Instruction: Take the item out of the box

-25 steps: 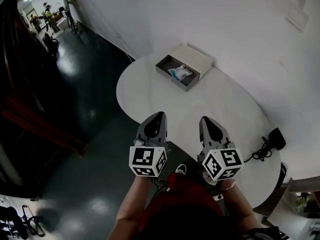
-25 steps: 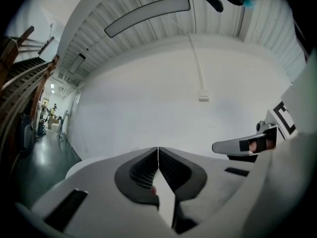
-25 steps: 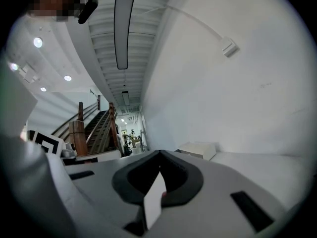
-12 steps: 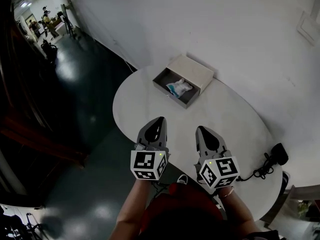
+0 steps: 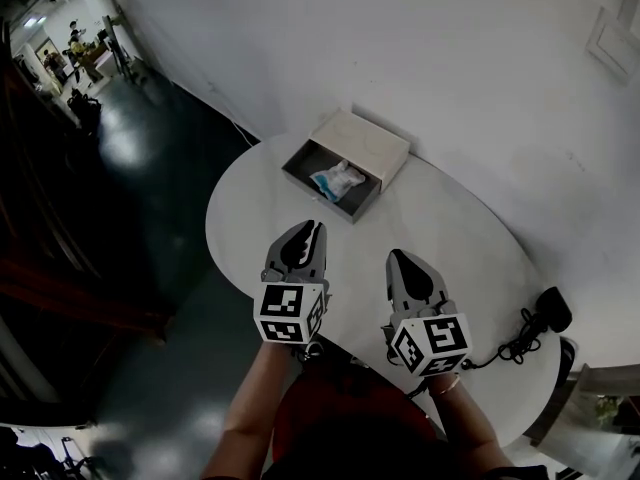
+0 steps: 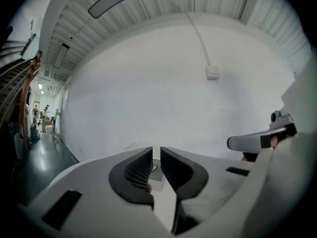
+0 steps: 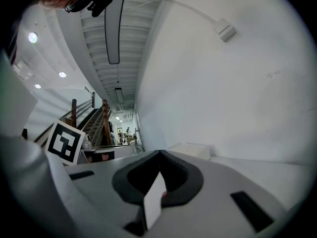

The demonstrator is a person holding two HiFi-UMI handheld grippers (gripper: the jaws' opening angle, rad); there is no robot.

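An open grey cardboard box (image 5: 347, 161) lies at the far side of the round white table (image 5: 450, 233), close to the wall. Inside its tray lies a white and blue packet (image 5: 335, 180). My left gripper (image 5: 314, 226) hovers over the table just short of the box, shut and empty; in its own view the left gripper (image 6: 156, 151) points at the wall. My right gripper (image 5: 393, 255) is beside it, farther back, also shut with nothing in it. In the right gripper view the right gripper (image 7: 159, 152) points past the box (image 7: 190, 150), which lies ahead and slightly to the right.
A black plug and coiled cable (image 5: 535, 316) lie at the table's right edge. A white wall runs behind the table, with a small wall plate (image 5: 610, 40) up high. Dark shiny floor (image 5: 130, 218) lies to the left, with people far off down the hall.
Both grippers have moved forward over the table and stand closer to the box. Neither has changed its jaws, and the packet still lies in the box.
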